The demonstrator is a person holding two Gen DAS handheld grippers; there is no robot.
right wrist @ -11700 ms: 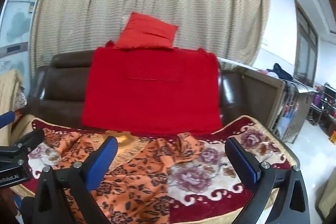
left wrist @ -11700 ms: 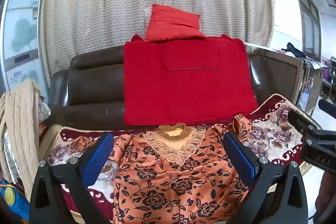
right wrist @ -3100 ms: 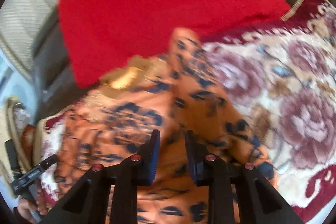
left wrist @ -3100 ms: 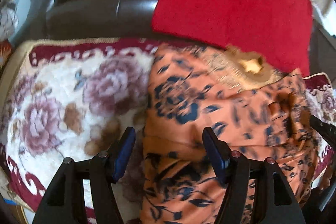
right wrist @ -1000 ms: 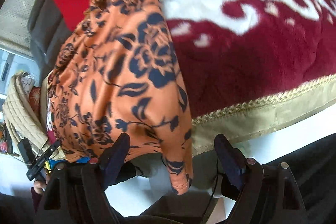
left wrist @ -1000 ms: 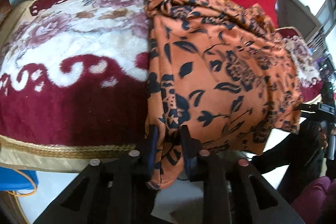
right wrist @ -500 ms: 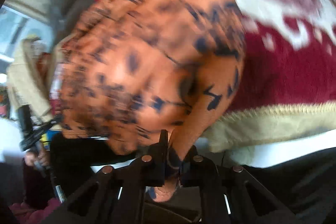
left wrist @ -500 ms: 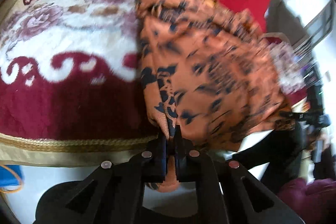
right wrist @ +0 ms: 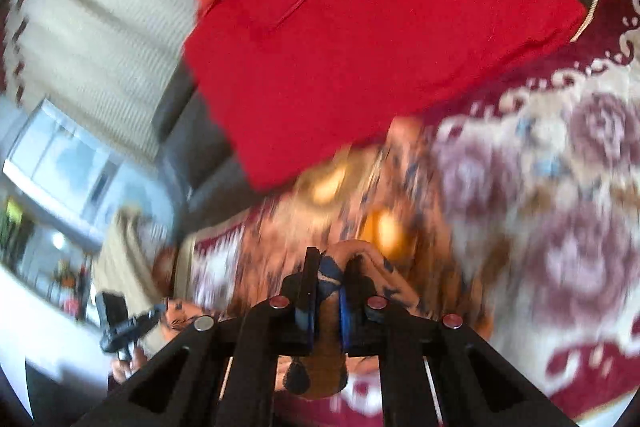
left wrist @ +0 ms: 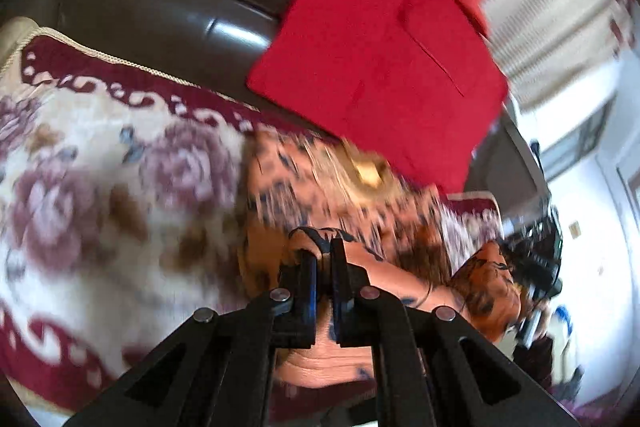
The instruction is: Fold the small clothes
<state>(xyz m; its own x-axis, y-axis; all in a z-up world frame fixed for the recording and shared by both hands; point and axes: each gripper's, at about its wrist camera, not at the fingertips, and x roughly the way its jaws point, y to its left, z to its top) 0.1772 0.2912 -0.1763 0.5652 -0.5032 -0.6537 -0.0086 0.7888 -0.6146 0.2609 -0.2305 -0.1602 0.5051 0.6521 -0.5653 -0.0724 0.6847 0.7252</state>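
Orange floral-print fabric top (left wrist: 320, 183) on maroon-and-cream floral plush blanket (left wrist: 100, 187), hem lifted | left gripper (left wrist: 325, 259) and right gripper (right wrist: 330, 267) each pinch a hem corner | we judge: carry both level to collar.

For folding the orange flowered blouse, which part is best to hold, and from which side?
Hold the blouse at its bottom hem, one corner each, coming from the front edge of the blanket. The left gripper and right gripper already pinch it there; the collar lies far, toward the sofa back.
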